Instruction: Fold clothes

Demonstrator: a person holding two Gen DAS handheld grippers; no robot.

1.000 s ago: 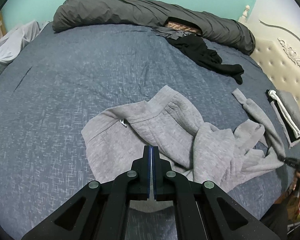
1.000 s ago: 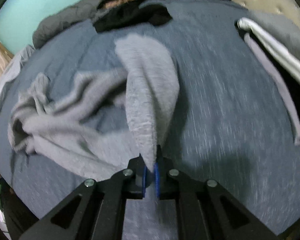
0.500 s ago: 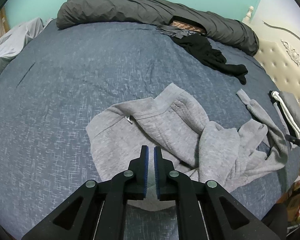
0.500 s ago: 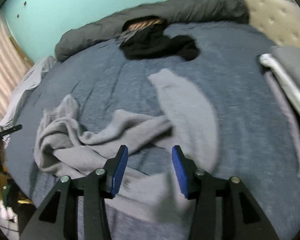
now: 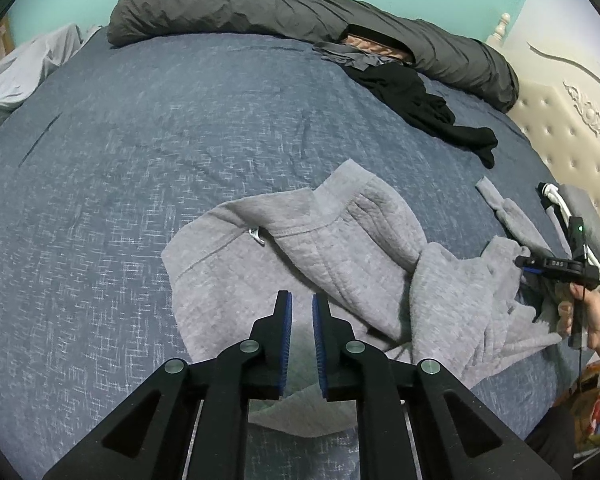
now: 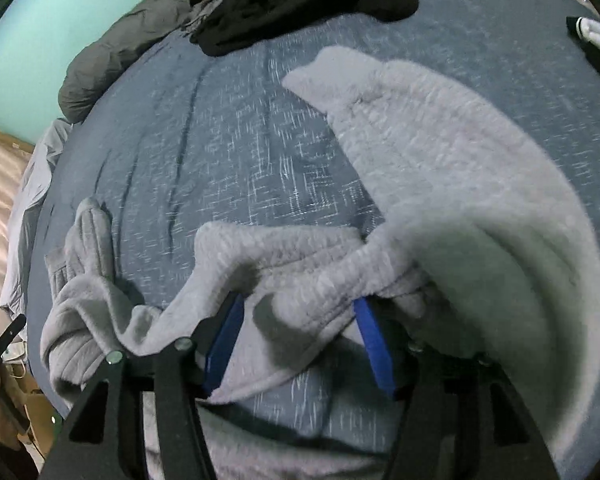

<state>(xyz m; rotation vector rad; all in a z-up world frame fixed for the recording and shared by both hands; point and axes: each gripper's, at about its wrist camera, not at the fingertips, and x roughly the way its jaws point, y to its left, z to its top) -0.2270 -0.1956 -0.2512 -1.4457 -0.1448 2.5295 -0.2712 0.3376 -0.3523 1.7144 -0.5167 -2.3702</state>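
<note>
A crumpled grey garment [image 5: 320, 240] lies spread on the blue bedcover [image 5: 140, 140], with a small zip pull showing near its middle. My left gripper [image 5: 300, 300] hovers over its near edge. Its jaws are opening, a narrow gap shows between the blue pads, and they press on nothing. At the right of that view a hand holds my right gripper [image 5: 556, 268] at the garment's bunched end. In the right wrist view the grey garment [image 6: 460, 160] fills the frame. My right gripper [image 6: 299, 308] is closing with wide jaws around a raised fold, which the pads do not pinch.
A black garment [image 5: 412, 100] and a rolled dark grey duvet [image 5: 280, 8] lie at the far side of the bed. A folded grey pile with a white stripe [image 5: 580, 216] sits by the cream tufted headboard [image 5: 560, 132]. A pale sheet [image 5: 20, 68] hangs at the left.
My left jaws, shut a second ago, now stand slightly apart. My right gripper let go of the grey sleeve, opened wide and swept sideways onto a bunched fold.
</note>
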